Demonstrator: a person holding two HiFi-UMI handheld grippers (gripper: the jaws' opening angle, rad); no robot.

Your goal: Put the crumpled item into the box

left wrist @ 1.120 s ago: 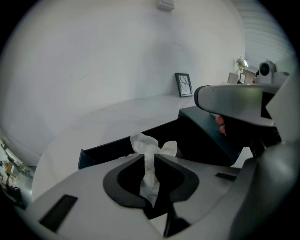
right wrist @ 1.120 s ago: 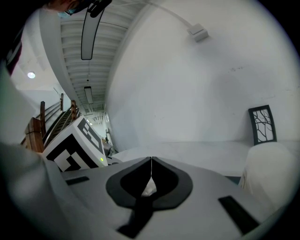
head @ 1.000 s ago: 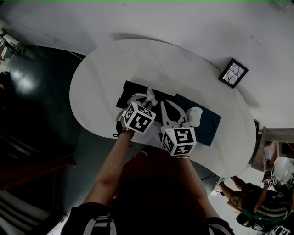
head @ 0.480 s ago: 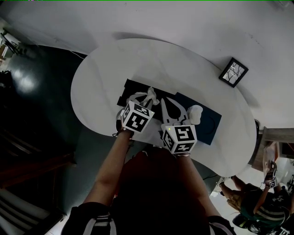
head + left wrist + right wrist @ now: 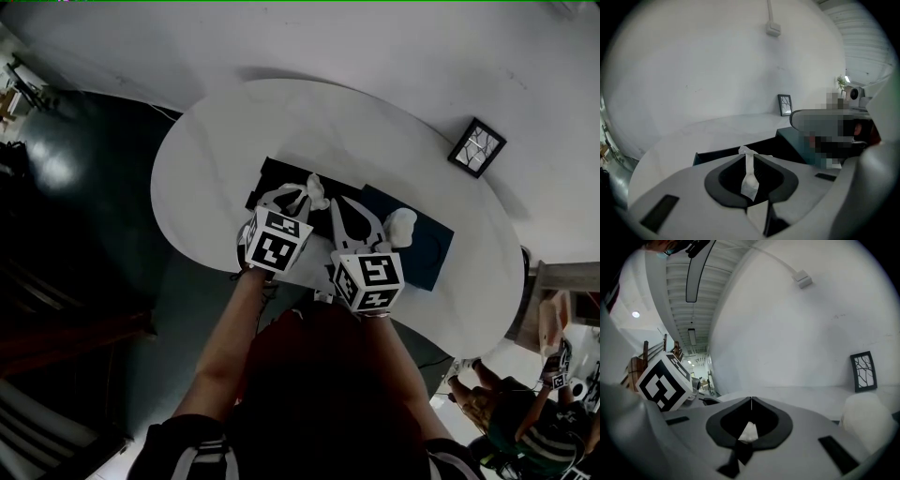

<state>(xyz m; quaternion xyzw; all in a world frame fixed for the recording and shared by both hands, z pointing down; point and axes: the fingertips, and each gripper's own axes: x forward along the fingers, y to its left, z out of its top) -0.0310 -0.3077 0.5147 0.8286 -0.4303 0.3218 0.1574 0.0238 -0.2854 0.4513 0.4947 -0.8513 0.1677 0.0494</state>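
While the person leans over the white table, the left gripper has its jaws pressed together on a strip of crumpled tissue, and that tissue sits up over the black box, pinched and clear of the tabletop! From the left gripper's own view the tissue runs down the dark hollow between the jaws and pokes out past the tips, with the box rim just beyond. The right gripper comes in beside it, jaws closed tip to tip; only a small white scrap lies low in their hollow. Just to its right a second white wad rests on a dark blue panel, outside the jaws. Further back, a small picture frame stands near the table's far edge.
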